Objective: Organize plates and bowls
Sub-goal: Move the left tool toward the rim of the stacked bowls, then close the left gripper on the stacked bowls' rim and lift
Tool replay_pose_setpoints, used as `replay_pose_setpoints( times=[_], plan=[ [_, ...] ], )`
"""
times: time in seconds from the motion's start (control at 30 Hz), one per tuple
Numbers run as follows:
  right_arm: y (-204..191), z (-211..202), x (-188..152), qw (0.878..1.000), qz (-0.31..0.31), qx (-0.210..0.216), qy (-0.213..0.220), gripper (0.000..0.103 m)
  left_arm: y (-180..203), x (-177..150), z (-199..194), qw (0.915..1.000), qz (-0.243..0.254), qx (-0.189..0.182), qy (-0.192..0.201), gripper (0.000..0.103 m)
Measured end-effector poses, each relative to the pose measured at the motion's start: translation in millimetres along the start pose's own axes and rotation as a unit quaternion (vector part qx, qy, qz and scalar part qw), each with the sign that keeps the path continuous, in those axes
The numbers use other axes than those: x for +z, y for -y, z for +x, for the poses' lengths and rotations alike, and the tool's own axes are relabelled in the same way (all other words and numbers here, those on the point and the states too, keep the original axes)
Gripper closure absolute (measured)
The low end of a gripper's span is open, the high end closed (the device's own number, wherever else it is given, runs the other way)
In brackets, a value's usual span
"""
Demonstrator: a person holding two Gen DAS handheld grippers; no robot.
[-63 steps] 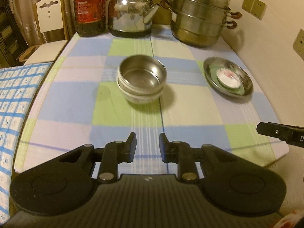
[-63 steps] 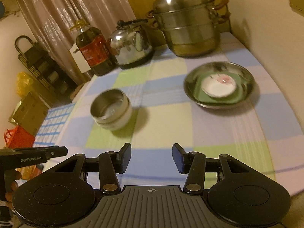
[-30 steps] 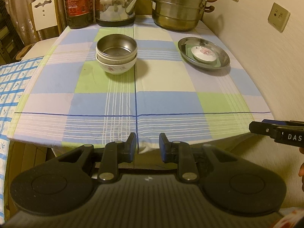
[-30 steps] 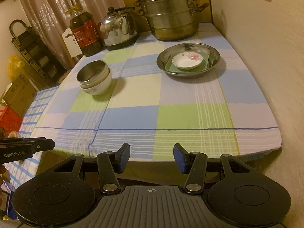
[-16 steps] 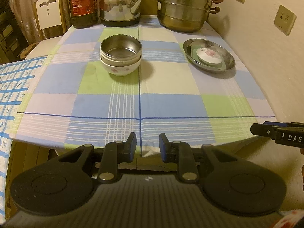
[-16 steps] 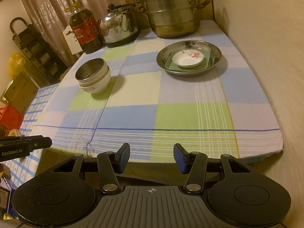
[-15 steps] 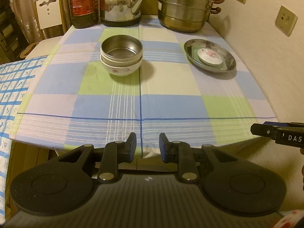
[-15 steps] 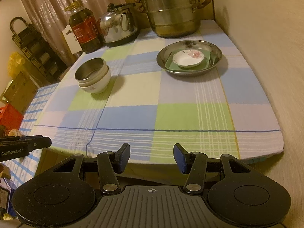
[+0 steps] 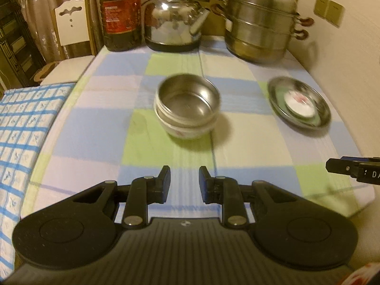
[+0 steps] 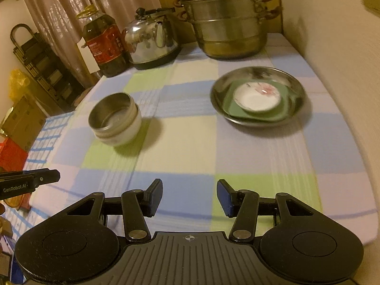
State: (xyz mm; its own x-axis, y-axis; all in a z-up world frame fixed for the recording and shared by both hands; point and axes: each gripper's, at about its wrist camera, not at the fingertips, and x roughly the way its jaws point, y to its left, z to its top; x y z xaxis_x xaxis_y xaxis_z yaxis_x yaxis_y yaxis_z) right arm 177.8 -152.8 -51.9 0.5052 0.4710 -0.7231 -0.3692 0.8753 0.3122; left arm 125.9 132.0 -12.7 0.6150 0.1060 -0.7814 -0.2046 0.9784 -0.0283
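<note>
We take the stacked bowls as our landmark: a steel bowl (image 9: 188,102) nested in a white ceramic bowl (image 9: 187,130) with a small flower print, standing upright near the middle of the table (image 9: 249,147), which wears a checked cloth of blue, green and cream.

Right of the bowls, well apart, sits a shallow steel plate (image 9: 299,105). Inside it we note a green square plate (image 10: 256,109), and on that a small white saucer (image 10: 257,97) with a pink flower mark. Motion blur softens all of these, so finer detail is lost to us.

Behind the bowls, along the far edge of the table: a dark oil bottle (image 9: 120,14) with a red label to the left, a steel kettle (image 9: 174,25) straight behind, and a tiered steel steamer pot (image 9: 260,22) to the right rear, close to the wall. A white chair back (image 9: 71,27) shows beyond the bottle.

The left gripper (image 9: 184,182) hangs over the near part of the table, in front of the bowls and well short of them; its fingers stand a narrow gap apart with only cloth seen between them. The right gripper (image 10: 190,197) hangs in front and to the right of the bowls, nearer the steel plate's side; its fingers stand wide apart, nothing between them. Neither touches any dish.
</note>
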Motion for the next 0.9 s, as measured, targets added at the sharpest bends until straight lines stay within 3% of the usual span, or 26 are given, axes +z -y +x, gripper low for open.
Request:
replay_pose_setpoints(
  times=[0.53, 0.83, 0.9],
  plan=[
    [-69.5, 122.0, 86.5, 0.998, -0.023, 0.056, 0.016, 0.052, -41.5, 86.1, 90.7, 0.9996, 0.012, -0.023, -0.005, 0.08],
    [-84.6, 173.0, 102.2, 0.998, -0.022, 0.061, 0.003, 0.053, -50.5, 102.7, 136.6, 0.9988, 0.013, -0.031, -0.036, 0.08],
    [-84.0, 180.5, 103.3, 0.998, -0.019, 0.062, -0.002, 0.061, -53.3, 104.7, 143.7, 0.9984, 0.011, -0.034, -0.045, 0.08]
  ],
)
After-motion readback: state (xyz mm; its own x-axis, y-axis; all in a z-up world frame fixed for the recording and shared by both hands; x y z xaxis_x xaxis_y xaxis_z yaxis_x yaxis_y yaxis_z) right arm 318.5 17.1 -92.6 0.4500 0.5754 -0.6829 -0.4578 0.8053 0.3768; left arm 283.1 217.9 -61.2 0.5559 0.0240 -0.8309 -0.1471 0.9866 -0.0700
